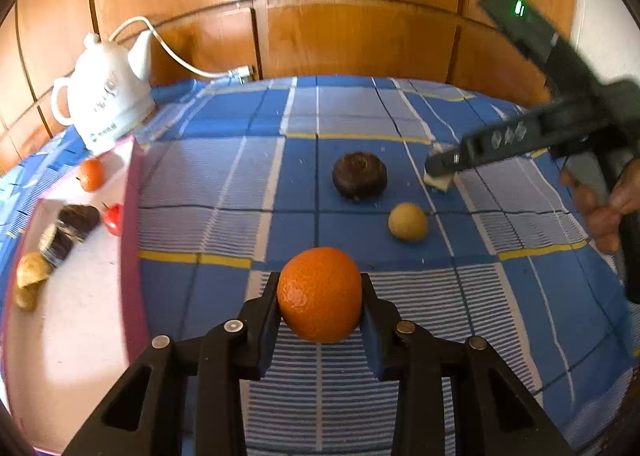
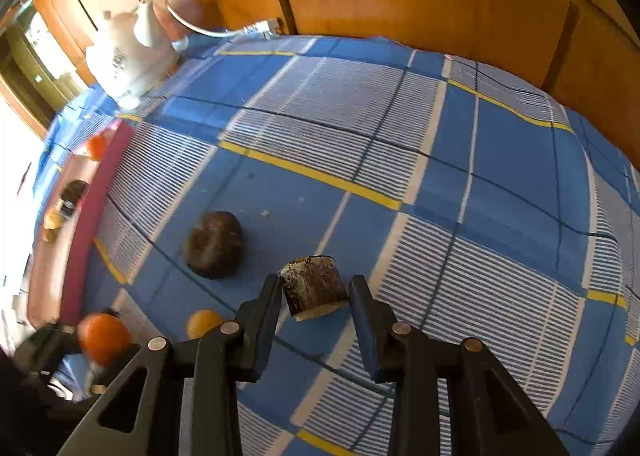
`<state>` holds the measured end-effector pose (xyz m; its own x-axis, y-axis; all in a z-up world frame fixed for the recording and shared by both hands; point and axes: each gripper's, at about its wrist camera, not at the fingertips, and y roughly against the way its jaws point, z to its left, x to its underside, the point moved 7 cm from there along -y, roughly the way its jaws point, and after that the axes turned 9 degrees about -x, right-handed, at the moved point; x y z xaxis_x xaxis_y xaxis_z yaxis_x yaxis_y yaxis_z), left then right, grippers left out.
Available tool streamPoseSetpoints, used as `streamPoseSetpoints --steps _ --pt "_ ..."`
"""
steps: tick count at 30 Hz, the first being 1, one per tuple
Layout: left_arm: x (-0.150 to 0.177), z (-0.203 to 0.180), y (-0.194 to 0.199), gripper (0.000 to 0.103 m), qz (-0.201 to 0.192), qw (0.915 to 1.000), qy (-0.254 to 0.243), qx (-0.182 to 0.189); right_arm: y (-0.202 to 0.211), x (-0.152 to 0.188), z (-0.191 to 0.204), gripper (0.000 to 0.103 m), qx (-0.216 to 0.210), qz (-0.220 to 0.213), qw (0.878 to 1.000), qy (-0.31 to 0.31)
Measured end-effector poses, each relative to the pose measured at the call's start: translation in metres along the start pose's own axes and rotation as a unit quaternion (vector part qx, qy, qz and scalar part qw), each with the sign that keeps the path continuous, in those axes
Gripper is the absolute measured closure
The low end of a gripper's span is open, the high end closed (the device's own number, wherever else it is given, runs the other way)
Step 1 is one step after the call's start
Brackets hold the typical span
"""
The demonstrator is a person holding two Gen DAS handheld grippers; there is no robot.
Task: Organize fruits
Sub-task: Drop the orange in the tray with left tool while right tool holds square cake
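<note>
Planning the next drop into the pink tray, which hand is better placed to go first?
Left, probably. The left gripper already clamps the orange, and the pink tray lies just to its left; the right gripper works farther away.

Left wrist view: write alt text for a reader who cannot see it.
The left gripper clamps an orange above a blue checked cloth. Beyond it lie a dark round fruit and a small tan fruit; at left a pink-rimmed tray holds more fruit. At right, the right gripper holds a pale piece.
</note>
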<state>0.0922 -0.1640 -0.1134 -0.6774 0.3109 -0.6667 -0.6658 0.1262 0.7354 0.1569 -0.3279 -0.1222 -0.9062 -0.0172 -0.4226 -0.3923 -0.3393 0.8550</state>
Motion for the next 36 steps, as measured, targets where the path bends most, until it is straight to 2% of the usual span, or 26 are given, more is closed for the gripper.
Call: streamPoseSetpoints --steps 9,20,31,36 --pt "-0.017 0.017 0.043 0.067 -0.044 0.9986 0.011 -0.026 0.0 0.001 -0.002 0.068 -0.002 -0.007 1.0 -0.004" --pt "-0.017 0.043 0.059 0.067 -0.056 0.9963 0.035 -0.054 0.0 0.003 0.004 0.068 0.018 -0.008 1.0 0.012" --pt "-0.017 0.087 0.073 0.067 -0.068 0.989 0.082 -0.102 0.001 0.004 0.004 0.068 0.022 -0.009 1.0 0.017" --pt "-0.014 0.097 0.076 0.067 -0.069 0.9871 0.092 -0.111 0.001 0.004 0.004 0.068 0.022 -0.009 1.0 0.017"
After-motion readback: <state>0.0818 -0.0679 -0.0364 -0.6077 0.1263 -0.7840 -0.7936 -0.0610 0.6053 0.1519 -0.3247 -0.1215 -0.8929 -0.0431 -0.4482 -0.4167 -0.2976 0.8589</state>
